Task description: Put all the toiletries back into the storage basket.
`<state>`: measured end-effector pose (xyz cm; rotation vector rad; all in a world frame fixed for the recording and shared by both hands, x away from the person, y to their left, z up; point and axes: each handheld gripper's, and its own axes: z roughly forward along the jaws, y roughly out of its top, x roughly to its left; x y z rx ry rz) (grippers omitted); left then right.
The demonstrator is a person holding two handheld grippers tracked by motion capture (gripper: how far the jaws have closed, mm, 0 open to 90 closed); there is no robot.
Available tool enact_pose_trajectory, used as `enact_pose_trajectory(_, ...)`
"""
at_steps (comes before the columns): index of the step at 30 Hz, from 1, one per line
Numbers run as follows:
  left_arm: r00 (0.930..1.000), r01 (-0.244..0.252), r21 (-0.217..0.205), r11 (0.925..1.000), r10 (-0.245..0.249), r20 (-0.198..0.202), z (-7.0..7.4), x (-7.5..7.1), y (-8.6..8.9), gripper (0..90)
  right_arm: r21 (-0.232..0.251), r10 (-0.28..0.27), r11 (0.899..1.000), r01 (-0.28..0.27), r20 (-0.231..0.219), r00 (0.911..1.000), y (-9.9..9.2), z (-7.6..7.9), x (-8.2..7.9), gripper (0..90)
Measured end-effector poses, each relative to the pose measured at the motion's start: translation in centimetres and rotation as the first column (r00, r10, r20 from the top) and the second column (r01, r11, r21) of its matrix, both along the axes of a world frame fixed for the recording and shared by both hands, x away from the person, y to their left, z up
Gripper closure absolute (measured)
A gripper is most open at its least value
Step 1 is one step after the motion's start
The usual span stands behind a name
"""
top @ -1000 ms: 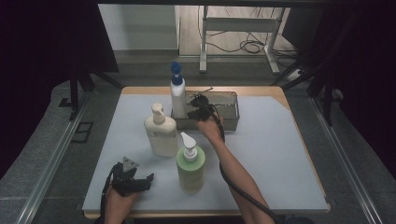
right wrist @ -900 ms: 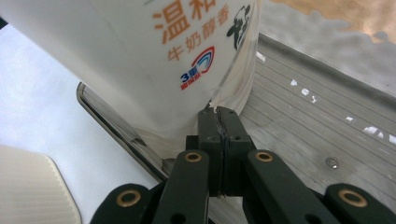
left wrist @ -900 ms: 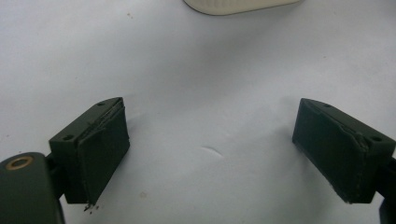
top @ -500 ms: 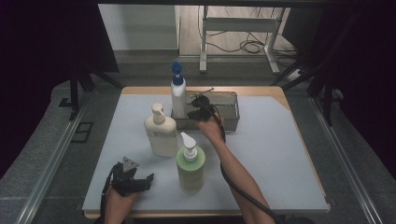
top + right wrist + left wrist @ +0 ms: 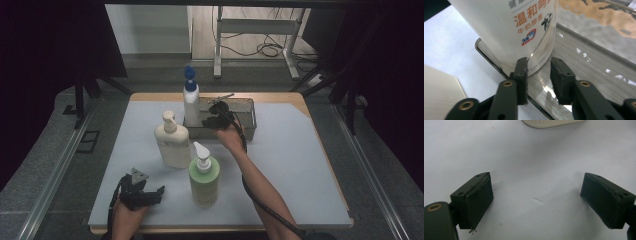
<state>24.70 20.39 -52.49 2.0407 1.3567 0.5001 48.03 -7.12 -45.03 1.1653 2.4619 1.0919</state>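
The white bottle with the blue pump stands at the left end of the tray, and the right gripper, just beside it, has been opening its jaws with nothing between them. The bottle looks tall, smooth and rather heavy, so I think a hold low on the body is safer than at the pump. The tray rim and the cream bottle leave little room; the left gripper rests wide open on the mat.

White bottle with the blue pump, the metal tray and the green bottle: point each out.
White bottle with the blue pump (image 5: 191,105), high view, on its body.
Metal tray (image 5: 248,127), high view, on its right wall.
Green bottle (image 5: 204,180), high view, on its body.
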Motion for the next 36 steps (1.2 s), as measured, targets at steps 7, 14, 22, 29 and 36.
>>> enact_pose_trajectory(7,1.0000,0.000,-0.001,1.0000,0.000,-0.001,0.0,0.0,0.0,10.3,0.022,0.022,1.000,-0.022,0.011,0.9997,-0.8,0.9,-0.7,53.3)
enact_pose_trajectory(14,1.0000,0.000,-0.001,1.0000,0.000,0.000,0.0,0.0,0.0,10.3,0.032,0.047,0.998,-0.048,0.042,0.9980,-1.2,1.8,-1.7,45.4)
enact_pose_trajectory(22,1.0000,0.000,-0.002,1.0000,0.000,0.001,0.0,0.0,0.0,10.3,0.038,0.069,0.997,-0.071,0.065,0.9955,-1.9,2.6,-2.8,41.9)
enact_pose_trajectory(29,1.0000,0.000,-0.004,1.0000,0.000,0.002,0.0,0.0,0.0,10.3,0.034,0.089,0.995,-0.093,0.087,0.9922,-3.0,3.3,-3.9,37.1)
enact_pose_trajectory(36,1.0000,0.000,-0.004,1.0000,0.000,0.002,0.0,0.0,0.0,10.3,0.030,0.107,0.993,-0.110,0.089,0.9903,-3.7,3.6,-4.7,33.7)
